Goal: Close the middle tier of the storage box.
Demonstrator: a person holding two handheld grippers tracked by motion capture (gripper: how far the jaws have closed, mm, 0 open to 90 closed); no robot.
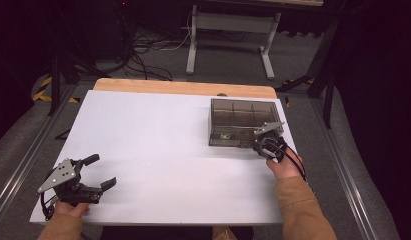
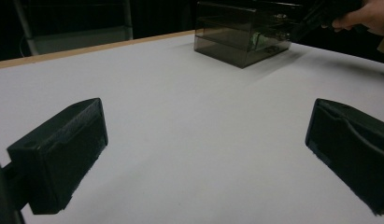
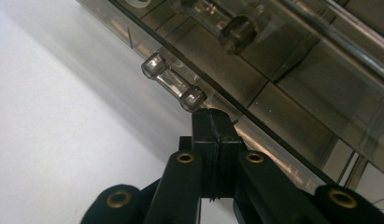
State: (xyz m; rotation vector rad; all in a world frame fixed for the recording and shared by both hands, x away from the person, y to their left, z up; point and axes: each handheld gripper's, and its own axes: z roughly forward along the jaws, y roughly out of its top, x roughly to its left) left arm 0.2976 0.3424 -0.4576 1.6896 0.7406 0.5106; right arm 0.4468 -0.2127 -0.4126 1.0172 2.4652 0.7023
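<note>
Pressing clenched right tongs point(image 3: 213, 122) against smoky plastic box point(image 1: 233, 116) handle; left tongs point(image 1: 103, 171) released.

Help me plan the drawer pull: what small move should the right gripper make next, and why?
Probably open the jaws and ease forward around the clear handle. The right gripper is shut, its tip just short of that handle on the smoky drawer box, so it cannot grasp yet. The left gripper waits open.

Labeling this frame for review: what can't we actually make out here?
- Contents of the smoky box: high view, tinted walls; a small green item too small to identify.
- Right gripper touching the clear handle: right gripper view, unclear.
- Left gripper: open, wrist cut by bottom edge.
</note>
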